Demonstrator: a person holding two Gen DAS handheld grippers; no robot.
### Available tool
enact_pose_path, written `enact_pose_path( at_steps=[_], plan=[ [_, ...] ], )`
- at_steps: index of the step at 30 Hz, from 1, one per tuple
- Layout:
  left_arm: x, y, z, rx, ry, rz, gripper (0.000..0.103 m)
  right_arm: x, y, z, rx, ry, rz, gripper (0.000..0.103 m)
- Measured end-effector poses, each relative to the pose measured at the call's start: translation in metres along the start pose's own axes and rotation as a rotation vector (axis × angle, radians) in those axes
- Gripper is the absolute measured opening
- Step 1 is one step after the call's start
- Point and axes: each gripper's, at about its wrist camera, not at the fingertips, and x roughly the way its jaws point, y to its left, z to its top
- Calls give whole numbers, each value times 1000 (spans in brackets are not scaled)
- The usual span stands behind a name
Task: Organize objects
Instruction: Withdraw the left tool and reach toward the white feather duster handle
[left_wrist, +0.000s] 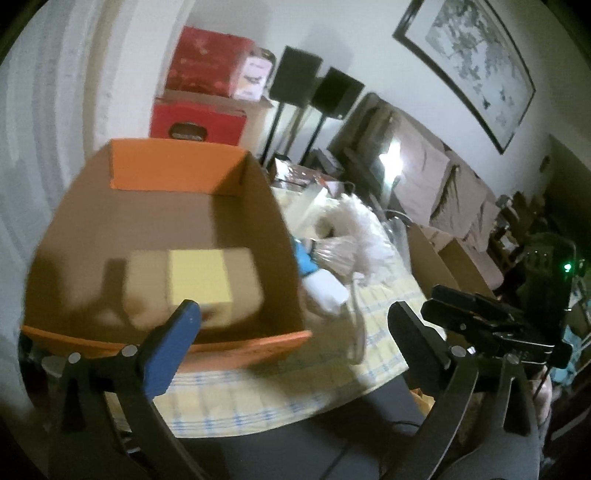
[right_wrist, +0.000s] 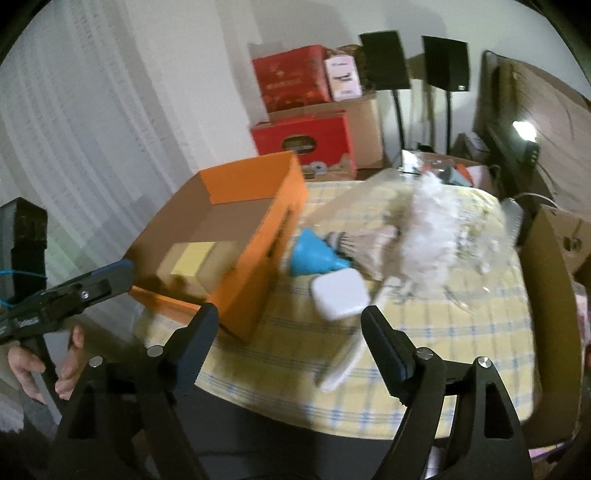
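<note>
An open orange cardboard box (left_wrist: 273, 343) (right_wrist: 258, 258) stands on the checked tablecloth, with a tan box topped by a yellow pad (left_wrist: 199, 280) (right_wrist: 194, 260) inside. To its right lie a blue funnel (right_wrist: 312, 254) (left_wrist: 301, 258), a white square case (right_wrist: 340, 293) (left_wrist: 328, 291), a shuttlecock (right_wrist: 362, 240) and a white flat stick (right_wrist: 345, 363). My left gripper (left_wrist: 295, 314) is open and empty, hovering at the box's near right corner. My right gripper (right_wrist: 291, 314) is open and empty, in front of the white case.
A white feathery bundle in clear wrap (right_wrist: 436, 221) (left_wrist: 354, 218) lies behind the small items. Red cartons (right_wrist: 295, 110) and speakers on stands (right_wrist: 443, 66) stand at the back. A brown cardboard box (right_wrist: 554, 236) sits at the table's right edge (right_wrist: 524, 369). A sofa (left_wrist: 443, 184) is behind.
</note>
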Motion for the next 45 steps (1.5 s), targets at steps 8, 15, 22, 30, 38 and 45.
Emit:
enact_pose_path(
  at_steps=[8, 15, 22, 30, 38, 45],
  plan=[
    [20, -46, -8, 89, 36, -37, 101, -21, -40, -10, 62, -15, -92, 87],
    [43, -76, -21, 154, 79, -68, 101, -28, -68, -22, 103, -15, -151, 87],
    [68, -94, -35, 187, 132, -70, 98, -21, -86, -28, 153, 1, -137, 87],
    [98, -109, -50, 245, 186, -43, 68, -6, -102, -30, 209, 19, -83, 85],
    [132, -105, -57, 232, 255, -30, 44, 15, -104, -25, 217, 48, -18, 73],
    [153, -86, -58, 149, 314, -60, 26, 50, -106, -19, 255, 93, 69, 62]
  ],
)
